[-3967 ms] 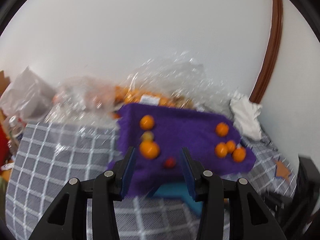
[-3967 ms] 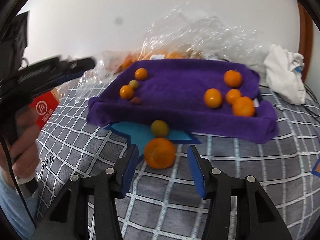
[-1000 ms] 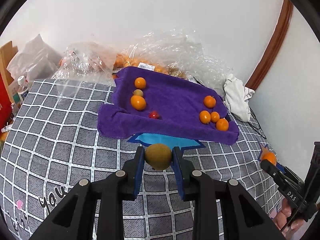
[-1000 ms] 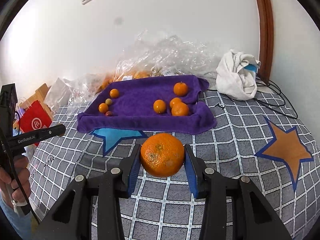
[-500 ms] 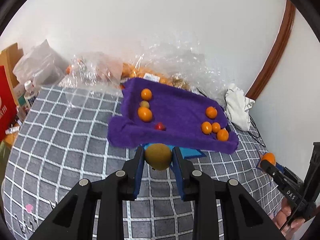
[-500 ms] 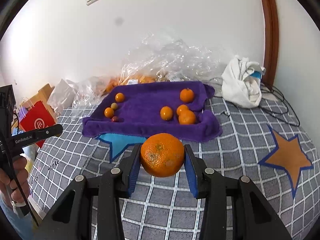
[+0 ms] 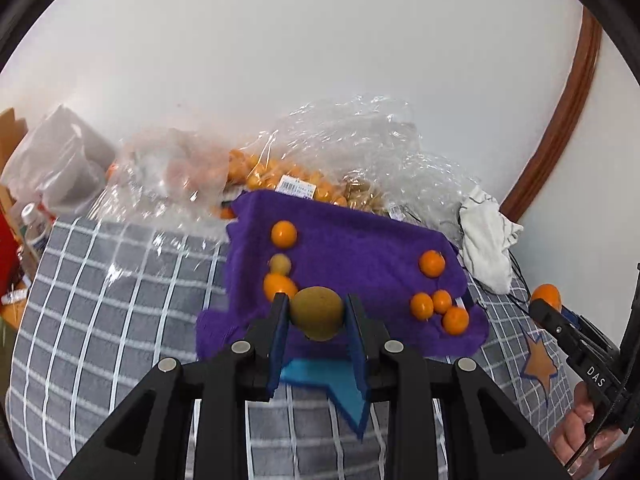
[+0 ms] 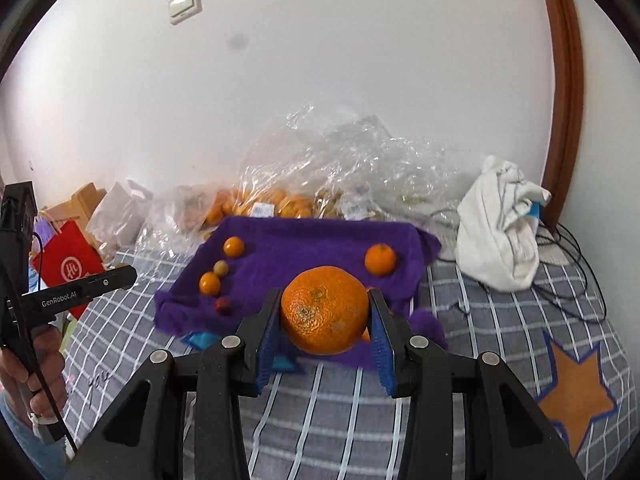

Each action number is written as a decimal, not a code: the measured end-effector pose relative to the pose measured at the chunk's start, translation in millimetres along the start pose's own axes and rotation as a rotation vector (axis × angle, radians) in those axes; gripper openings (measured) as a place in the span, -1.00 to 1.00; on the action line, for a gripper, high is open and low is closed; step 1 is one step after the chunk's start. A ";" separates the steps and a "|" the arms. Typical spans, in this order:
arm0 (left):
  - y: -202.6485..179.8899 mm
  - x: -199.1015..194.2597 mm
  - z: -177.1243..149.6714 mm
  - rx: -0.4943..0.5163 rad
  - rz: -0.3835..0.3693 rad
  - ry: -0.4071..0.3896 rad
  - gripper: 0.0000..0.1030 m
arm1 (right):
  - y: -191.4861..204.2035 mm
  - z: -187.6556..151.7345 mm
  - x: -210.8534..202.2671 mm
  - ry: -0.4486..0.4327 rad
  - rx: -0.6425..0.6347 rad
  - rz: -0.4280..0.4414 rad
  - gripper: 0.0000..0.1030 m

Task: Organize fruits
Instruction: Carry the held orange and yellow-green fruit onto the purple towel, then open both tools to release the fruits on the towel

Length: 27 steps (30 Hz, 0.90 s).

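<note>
My left gripper (image 7: 316, 316) is shut on a small yellow-green round fruit (image 7: 317, 313), held above the near edge of the purple towel (image 7: 360, 256). On the towel lie small oranges: a left group (image 7: 284, 234) and a right cluster (image 7: 440, 308). My right gripper (image 8: 325, 316) is shut on a large orange (image 8: 325, 310), also raised before the purple towel (image 8: 312, 248). In the right wrist view a small orange (image 8: 380, 259) sits at the towel's right, with small fruits (image 8: 210, 283) and a red one (image 8: 223, 305) on its left.
Crinkled clear plastic bags (image 7: 288, 168) with more oranges lie behind the towel against the white wall. A white cloth (image 8: 500, 232) and cables lie to the right. A red bag (image 8: 66, 268) and boxes stand left. The grey checked bedcover (image 8: 480, 320) bears blue and orange stars.
Both grippers have moved forward toward the purple towel and risen a little, each still carrying its fruit. The towel now looks larger and closer in both views.
</note>
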<state>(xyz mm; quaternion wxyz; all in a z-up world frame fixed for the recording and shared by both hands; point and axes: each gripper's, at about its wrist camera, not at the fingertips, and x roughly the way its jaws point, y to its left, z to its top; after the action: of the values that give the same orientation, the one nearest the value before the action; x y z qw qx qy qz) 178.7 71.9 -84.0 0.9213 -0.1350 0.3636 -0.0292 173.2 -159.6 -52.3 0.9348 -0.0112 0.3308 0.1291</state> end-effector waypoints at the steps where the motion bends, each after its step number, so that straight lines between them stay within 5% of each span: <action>1: -1.0 4.6 4.2 0.000 -0.003 -0.001 -0.48 | -2.1 5.3 9.6 0.006 0.001 -0.003 -0.20; 14: -14.4 68.7 54.5 0.065 0.019 0.013 -0.48 | -28.7 29.6 90.4 0.051 0.042 -0.047 -0.20; 27: -14.1 136.0 44.7 0.107 0.014 0.127 -0.48 | -40.1 12.3 157.8 0.172 0.073 -0.001 -0.20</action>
<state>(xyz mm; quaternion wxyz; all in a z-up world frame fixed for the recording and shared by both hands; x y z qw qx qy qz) 309.4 47.8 -139.0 0.9024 -0.0809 0.4202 -0.0506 308.8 -160.1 -143.3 0.9028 0.0116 0.4142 0.1152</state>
